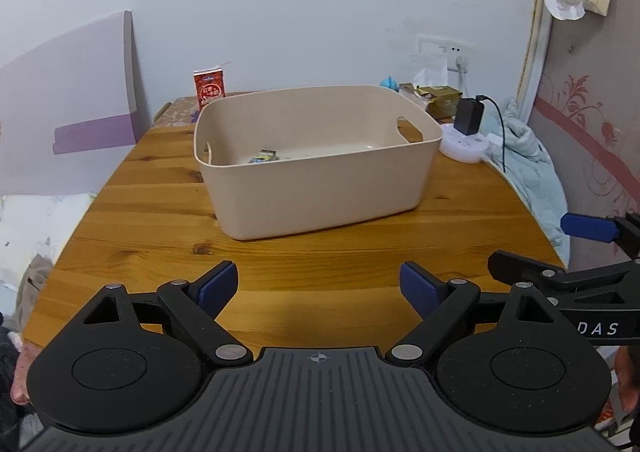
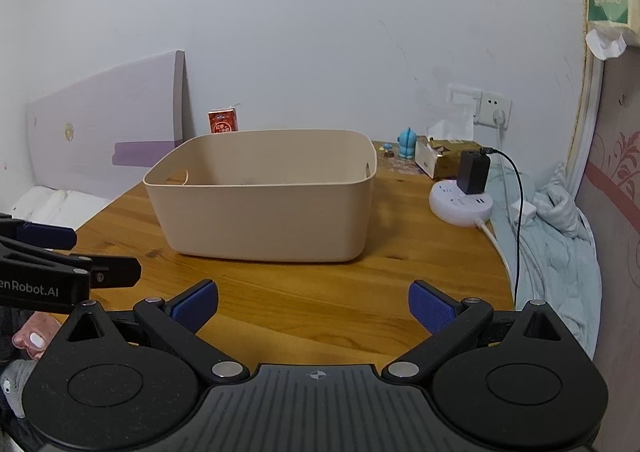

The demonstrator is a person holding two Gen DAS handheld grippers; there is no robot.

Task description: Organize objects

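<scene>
I have both tools low in the frame over the near edge of the wooden bench (image 1: 160,188). The left tool (image 1: 318,288) has its blue pads spread wide with nothing between them, and the right tool (image 2: 314,306) is spread just as wide and also empty. The beige bin (image 1: 320,180) sits at the centre of the frame on the bench, well apart from both tools. Inside it, toward its lower left, lies a small packet (image 1: 263,156), perhaps a wrapped snack; I cannot read it. A red carton (image 1: 209,87) stands behind the bin, upper left. A white power strip (image 2: 460,204) with a black charger (image 2: 474,171) sits right of the bin.
</scene>
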